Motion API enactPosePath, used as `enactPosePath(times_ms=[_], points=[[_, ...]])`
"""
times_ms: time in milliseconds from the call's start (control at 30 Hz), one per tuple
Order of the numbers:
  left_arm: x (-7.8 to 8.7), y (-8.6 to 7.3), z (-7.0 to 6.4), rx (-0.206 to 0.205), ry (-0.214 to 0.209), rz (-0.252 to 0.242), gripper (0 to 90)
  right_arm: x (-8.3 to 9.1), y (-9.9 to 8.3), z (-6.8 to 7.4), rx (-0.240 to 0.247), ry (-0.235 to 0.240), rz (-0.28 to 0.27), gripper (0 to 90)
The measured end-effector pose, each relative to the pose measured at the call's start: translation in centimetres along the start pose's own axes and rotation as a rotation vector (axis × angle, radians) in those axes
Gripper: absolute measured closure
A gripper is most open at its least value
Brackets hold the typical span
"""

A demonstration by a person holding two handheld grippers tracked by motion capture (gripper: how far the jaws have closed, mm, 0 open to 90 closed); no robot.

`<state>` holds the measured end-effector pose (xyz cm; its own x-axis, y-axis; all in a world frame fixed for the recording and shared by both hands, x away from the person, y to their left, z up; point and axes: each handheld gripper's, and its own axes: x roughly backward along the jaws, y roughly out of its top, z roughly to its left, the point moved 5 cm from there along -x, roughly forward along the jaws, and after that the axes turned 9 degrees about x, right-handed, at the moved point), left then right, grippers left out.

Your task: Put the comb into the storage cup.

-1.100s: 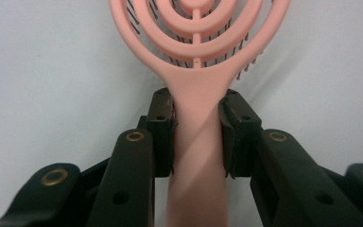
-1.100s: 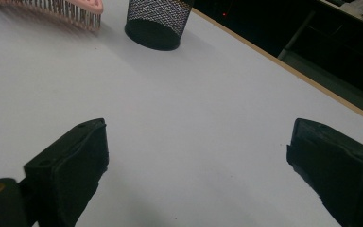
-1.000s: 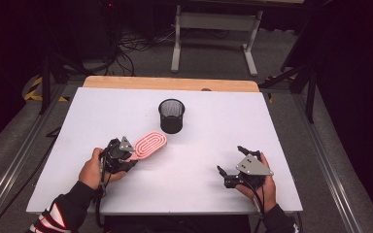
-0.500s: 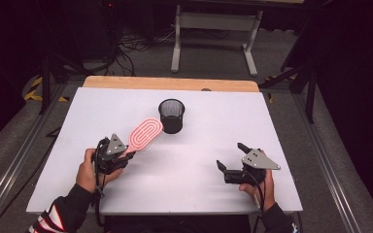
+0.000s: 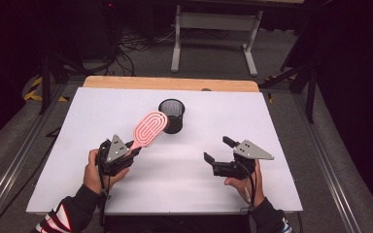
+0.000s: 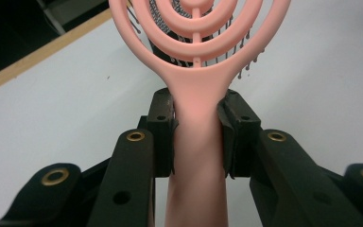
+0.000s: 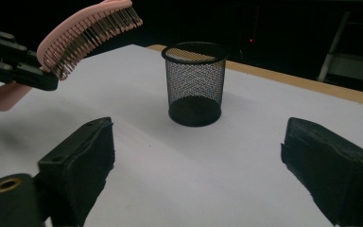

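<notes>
My left gripper (image 5: 128, 151) is shut on the handle of a pink hairbrush (image 5: 149, 127), holding it off the table with its head tilted up toward a black mesh cup (image 5: 172, 115). From the left gripper view the jaws clamp the brush's neck (image 6: 196, 101), bristles facing down. The right gripper view has the brush (image 7: 85, 35) raised at upper left, beside the mesh cup (image 7: 196, 84), which stands upright and empty. My right gripper (image 5: 217, 154) hovers low over the table's right half, open, nothing between its jaws.
The white tabletop (image 5: 102, 111) has a wooden strip (image 5: 170, 83) along its far edge. Beyond it stand a grey metal frame (image 5: 213, 29) and cables on the floor. Metal rails (image 5: 14, 165) run along both sides of the table.
My left gripper has lifted the brush off the table and swung its head up toward the cup. My right gripper has shifted slightly and turned, staying open.
</notes>
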<state>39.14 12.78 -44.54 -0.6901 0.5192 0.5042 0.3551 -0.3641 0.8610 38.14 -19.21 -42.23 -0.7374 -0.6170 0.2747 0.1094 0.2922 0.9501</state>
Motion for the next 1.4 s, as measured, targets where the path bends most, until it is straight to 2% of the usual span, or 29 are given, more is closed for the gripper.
enactPosePath(times_ms=[133,300,500,633,733,967,1100,1167,1367,1400], points=[[-0.4,0.3,-0.8,-0.015,0.003,-0.021,69.9,-0.5,0.8,0.3,-0.004,0.008,-0.016,7.6],[-0.8,0.3,-1.5,-0.038,0.000,-0.032,69.9,-1.4,1.8,1.2,-0.029,0.060,-0.037,4.9],[-1.2,0.4,-2.7,-0.047,-0.001,-0.052,70.0,-2.3,2.4,2.0,-0.023,0.077,-0.031,4.4],[-1.6,0.4,-3.8,-0.086,-0.006,-0.058,70.0,-2.8,3.1,2.8,-0.065,0.139,-0.035,4.5],[-1.8,0.4,-4.3,-0.108,-0.007,-0.056,70.0,-3.0,3.3,3.2,-0.051,0.141,-0.032,4.5],[-2.1,0.3,-5.2,-0.137,-0.010,-0.063,70.0,-3.8,3.4,3.8,-0.056,0.170,-0.024,4.5],[-2.2,0.2,-5.8,-0.158,-0.009,-0.070,70.0,-4.2,3.2,4.0,-0.083,0.168,-0.021,4.8],[-2.3,0.2,-6.2,-0.173,-0.011,-0.066,70.0,-4.8,2.8,4.3,-0.106,0.187,-0.007,4.8],[-2.5,0.2,-6.9,-0.190,-0.019,-0.074,70.0,-5.3,2.5,4.6,-0.129,0.201,-0.003,5.1],[-2.6,0.2,-7.1,-0.200,-0.021,-0.073,70.0,-5.5,2.4,4.6,-0.149,0.207,-0.002,5.3]])
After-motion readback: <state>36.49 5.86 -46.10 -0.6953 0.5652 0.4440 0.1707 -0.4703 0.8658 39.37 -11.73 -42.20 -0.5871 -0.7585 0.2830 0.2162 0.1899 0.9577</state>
